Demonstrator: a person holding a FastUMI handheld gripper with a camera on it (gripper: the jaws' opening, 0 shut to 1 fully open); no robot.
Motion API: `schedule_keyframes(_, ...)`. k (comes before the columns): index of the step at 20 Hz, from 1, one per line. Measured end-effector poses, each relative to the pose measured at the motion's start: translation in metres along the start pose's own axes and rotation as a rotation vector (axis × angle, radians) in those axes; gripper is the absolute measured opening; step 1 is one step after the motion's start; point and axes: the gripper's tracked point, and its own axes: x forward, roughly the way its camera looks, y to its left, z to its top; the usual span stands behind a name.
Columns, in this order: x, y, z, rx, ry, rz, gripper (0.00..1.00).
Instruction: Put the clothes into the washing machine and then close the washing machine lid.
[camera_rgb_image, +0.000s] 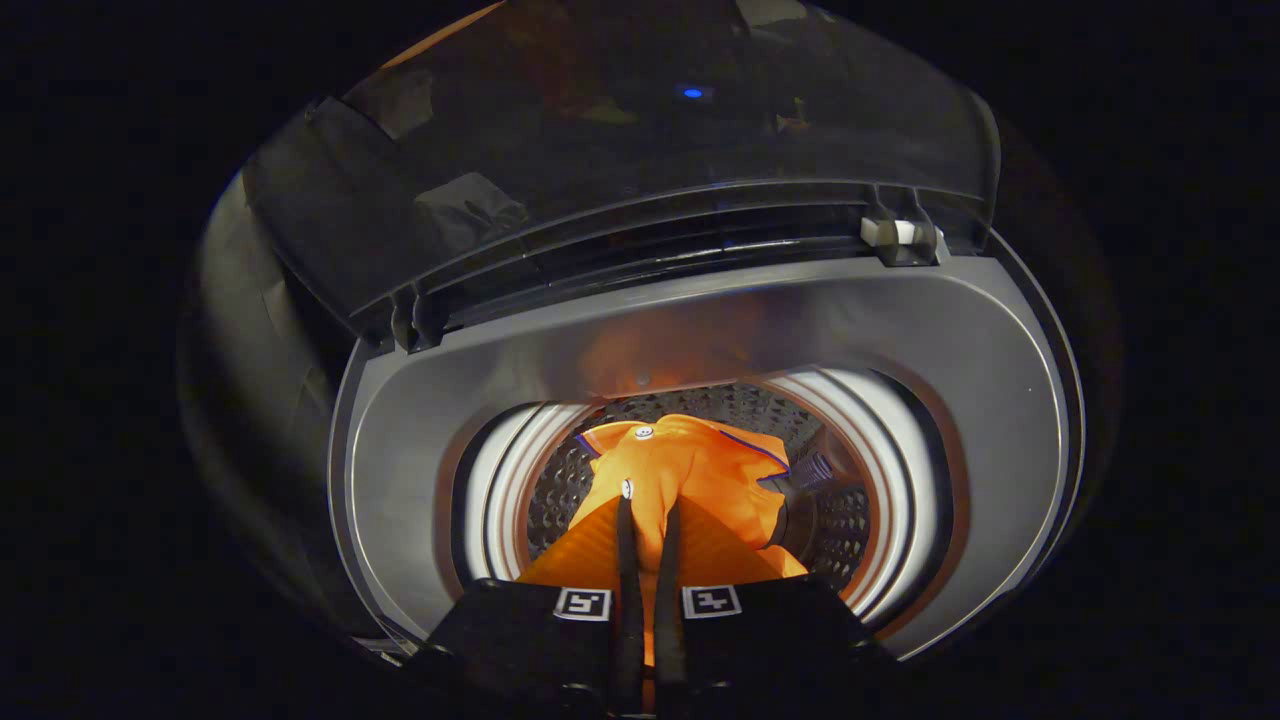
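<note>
Right at the lower middle of the frame, an orange shirt (690, 480) hangs from the gripper (648, 520), whose two dark fingers (626, 560) stand almost together with a fold of the cloth pinched between them, so the claw is clenched on the garment. The shirt has white buttons and a thin dark line along one edge, and its collar end spreads out just beyond the fingertips. Most of the cloth sits over and inside the round mouth of the drum (850, 520), whose perforated metal wall shows on both sides of the shirt; how far down the cloth reaches I cannot tell, since the fingers and the gripper's body cover the lower part. Two small square markers sit on the gripper's body at the bottom of the frame. Around the drum runs a pale ring, and around that the grey top of the washing machine (900, 330), with an orange reflection on it above the opening. Across the upper half of the frame the dark see-through lid (650, 130) stands raised on its hinges, open
</note>
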Motion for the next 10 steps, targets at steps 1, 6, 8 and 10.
schedule_keyframes(1, 0.0022, 0.0004, 0.0001, 0.0, 0.005, -0.004, 0.13)
schedule_keyframes(6, 0.0031, -0.0019, -0.0056, 0.006, 0.028, -0.039, 0.19)
schedule_keyframes(8, 0.0016, -0.0065, -0.0016, -0.017, 0.018, -0.067, 0.51)
schedule_keyframes(10, -0.0029, -0.0077, 0.0012, -0.039, 0.014, -0.078, 0.83)
